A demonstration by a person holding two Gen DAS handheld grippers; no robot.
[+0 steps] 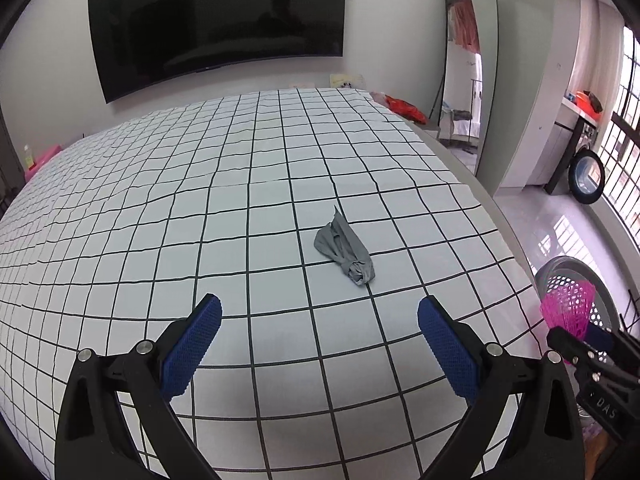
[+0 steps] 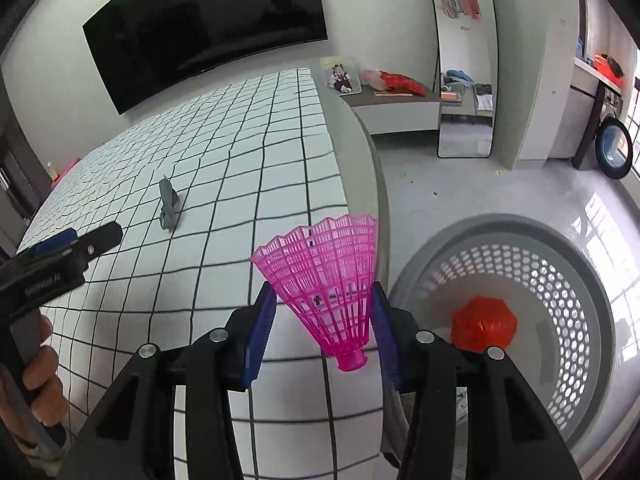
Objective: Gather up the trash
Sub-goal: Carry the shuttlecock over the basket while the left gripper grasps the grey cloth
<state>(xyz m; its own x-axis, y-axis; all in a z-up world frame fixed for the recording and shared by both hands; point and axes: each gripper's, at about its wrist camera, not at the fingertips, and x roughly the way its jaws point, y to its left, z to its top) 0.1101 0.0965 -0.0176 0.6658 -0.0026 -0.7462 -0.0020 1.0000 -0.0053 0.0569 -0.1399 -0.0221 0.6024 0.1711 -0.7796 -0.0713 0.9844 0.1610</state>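
Observation:
My right gripper (image 2: 323, 312) is shut on a pink plastic shuttlecock (image 2: 326, 280), held over the bed's right edge beside a grey perforated basket (image 2: 568, 280) on the floor. An orange crumpled piece (image 2: 484, 326) lies inside the basket. A grey crumpled cloth scrap (image 1: 346, 252) lies on the checked bed sheet (image 1: 200, 208); it also shows in the right wrist view (image 2: 168, 204). My left gripper (image 1: 320, 320) is open and empty, above the sheet just short of the scrap. The shuttlecock (image 1: 568, 308) and basket (image 1: 560, 270) show at the right of the left wrist view.
A large dark TV (image 1: 216, 24) hangs on the wall behind the bed. A standing mirror (image 1: 468, 68) leans on the right wall. A low cabinet (image 2: 396, 108) with a photo and red bags stands past the bed. Glossy floor (image 2: 500, 192) lies right of the bed.

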